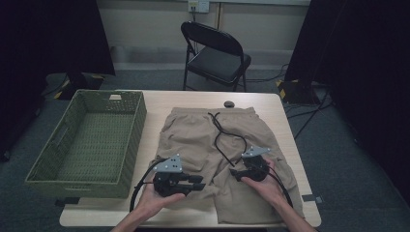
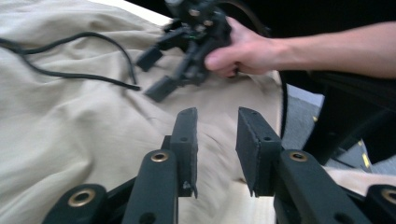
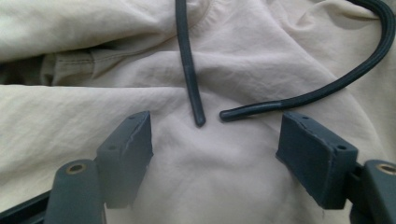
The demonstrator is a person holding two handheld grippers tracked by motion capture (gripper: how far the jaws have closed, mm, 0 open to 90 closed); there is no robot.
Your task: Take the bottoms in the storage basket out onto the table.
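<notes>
Wooden table (image 1: 270,104), dim room, folding chair (image 1: 216,53) beyond: khaki shorts (image 1: 193,137) lie flat at centre, green basket (image 1: 87,140) left. Left gripper (image 1: 196,182) hovers spread, empty, over near-left leg; right gripper (image 1: 235,173) spread wide over drawstring (image 1: 220,140) ends. Advice: tuck drawstring inward, pinch hem cleanly, fold evenly.

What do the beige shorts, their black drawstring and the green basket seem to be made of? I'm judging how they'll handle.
Beige shorts: thin woven cloth, likely cotton, matte; it lies in soft creases. Black drawstring: smooth round cord, perhaps rubbery or waxed, with a faint sheen. Green basket: woven-look walls, probably moulded plastic or wicker; the material stays uncertain.
</notes>
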